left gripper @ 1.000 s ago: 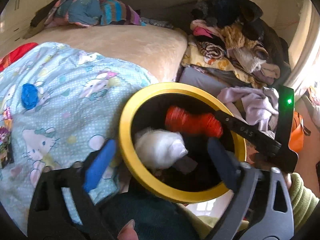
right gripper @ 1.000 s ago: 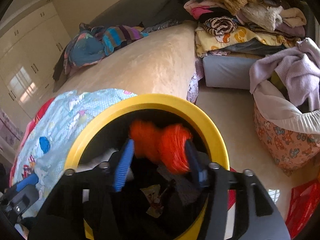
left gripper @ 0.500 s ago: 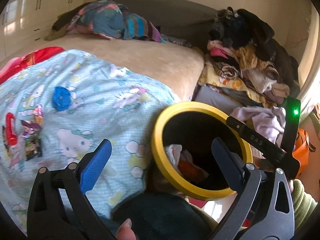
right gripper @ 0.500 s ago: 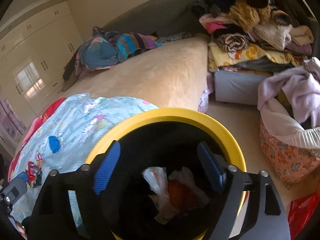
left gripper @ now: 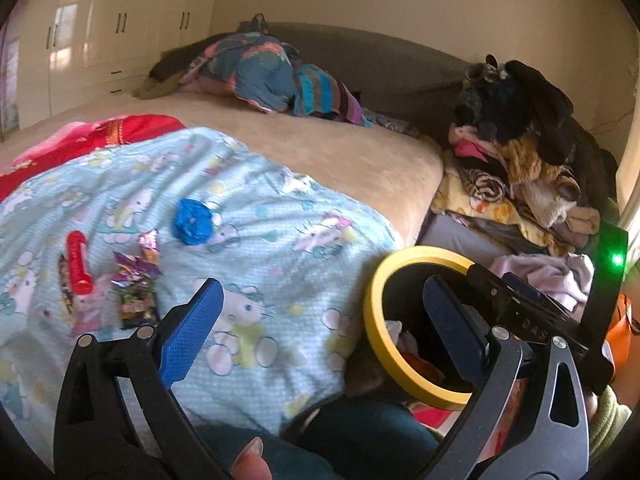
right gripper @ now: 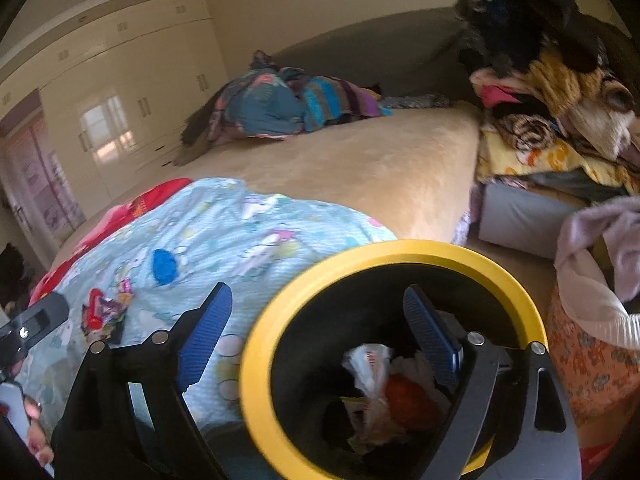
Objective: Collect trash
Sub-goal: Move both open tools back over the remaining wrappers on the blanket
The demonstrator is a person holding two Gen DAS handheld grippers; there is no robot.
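A yellow-rimmed trash bin [right gripper: 400,252] with a black inside is seen beside the bed [left gripper: 352,152], at the edge of the cartoon-print blanket [left gripper: 248,240]. Inside it, a crumpled white plastic bag [right gripper: 366,364], a red-orange wad [right gripper: 404,396] and other scraps of paper are held near the bottom. The right tongs [right gripper: 316,344] are spread wide and grasp nothing; one blue pad hangs over the blanket, the other over the bin's mouth. The left tongs [left gripper: 320,324] are likewise released and empty, with the bin at their 3 o'clock. On the blanket, at 10 o'clock from the left tongs, a blue crumpled wad [left gripper: 192,222], a red tube [left gripper: 78,262] and shiny snack wrappers [left gripper: 136,280] lie close together. A fabric basket [right gripper: 592,360] filled with clothes is seen at 3 o'clock of the bin.
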